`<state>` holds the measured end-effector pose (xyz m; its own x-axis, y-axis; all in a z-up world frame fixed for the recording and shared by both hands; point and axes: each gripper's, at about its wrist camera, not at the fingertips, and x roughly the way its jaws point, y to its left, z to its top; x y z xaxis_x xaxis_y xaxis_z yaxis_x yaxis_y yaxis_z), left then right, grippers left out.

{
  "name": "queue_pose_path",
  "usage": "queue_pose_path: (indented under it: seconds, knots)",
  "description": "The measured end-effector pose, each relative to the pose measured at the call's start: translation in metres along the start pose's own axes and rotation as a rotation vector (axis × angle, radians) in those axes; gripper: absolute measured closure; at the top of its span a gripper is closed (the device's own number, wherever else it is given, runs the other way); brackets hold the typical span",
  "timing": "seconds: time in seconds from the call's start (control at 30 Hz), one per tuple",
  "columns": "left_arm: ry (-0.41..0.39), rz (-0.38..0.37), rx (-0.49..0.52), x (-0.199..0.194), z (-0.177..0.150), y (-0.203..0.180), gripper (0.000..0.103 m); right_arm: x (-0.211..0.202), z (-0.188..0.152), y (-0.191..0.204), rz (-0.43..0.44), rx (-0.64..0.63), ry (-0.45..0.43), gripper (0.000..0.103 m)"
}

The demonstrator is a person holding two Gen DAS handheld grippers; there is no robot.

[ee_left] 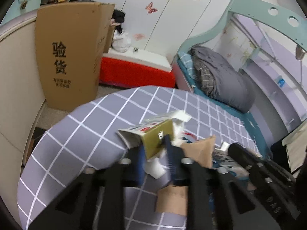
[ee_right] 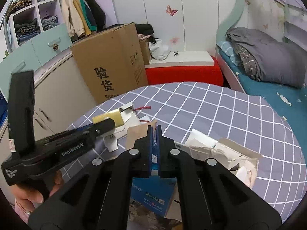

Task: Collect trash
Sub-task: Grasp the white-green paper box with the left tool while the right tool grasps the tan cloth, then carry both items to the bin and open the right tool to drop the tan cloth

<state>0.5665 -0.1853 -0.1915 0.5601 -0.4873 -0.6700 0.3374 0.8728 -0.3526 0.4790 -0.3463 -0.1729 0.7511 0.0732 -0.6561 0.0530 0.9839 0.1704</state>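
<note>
Left wrist view: your left gripper (ee_left: pixel 153 149) is clamped on the olive carton (ee_left: pixel 156 140), grip near one edge. Tilt it and it could slip out. Brown cardboard scrap (ee_left: pixel 200 152) sits just right of the fingers.

Right wrist view: your right gripper (ee_right: pixel 154 134) is nearly closed on thin blue packaging (ee_right: pixel 151 195); a weak pinch could drop it. Torn white box (ee_right: pixel 226 153) lies just right.

Trash: torn matt olive carton (ee_left: pixel 156 140), brown kraft paper (ee_left: pixel 199 151). Checked cloth bedsheet (ee_right: pixel 211 105). Tongs (ee_right: pixel 154 134): matt black plastic.
</note>
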Motion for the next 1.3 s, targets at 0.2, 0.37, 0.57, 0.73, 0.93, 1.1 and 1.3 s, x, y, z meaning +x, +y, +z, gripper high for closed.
queue_pose_path:
  seconds: [0.2,0.37,0.57,0.73,0.93,1.1,1.3]
  knots:
    - [-0.111,0.097,0.004,-0.040,-0.012,0.004,0.102,0.012,-0.004,0.016,-0.008,-0.050,0.036,0.098]
    - [-0.123,0.114,-0.004,-0.064,-0.026,0.016,0.102,0.023,-0.011,0.040,-0.053,-0.120,0.070,0.045]
    - [-0.113,0.104,0.003,-0.079,-0.030,0.025,0.102,0.044,-0.017,0.055,-0.144,-0.195,0.154,0.045]
    - [-0.103,0.086,0.001,-0.087,-0.031,0.030,0.102,0.056,-0.017,0.060,-0.123,-0.216,0.196,0.057]
    - [-0.100,0.068,-0.016,-0.100,-0.035,0.037,0.102,0.051,-0.017,0.063,-0.094,-0.209,0.214,0.095]
    - [-0.113,0.061,-0.015,-0.119,-0.039,0.038,0.102,0.014,-0.016,0.073,-0.035,-0.183,0.134,0.096]
    - [-0.154,0.056,-0.027,-0.155,-0.043,0.044,0.102,-0.043,-0.002,0.092,0.071,-0.139,0.030,0.096]
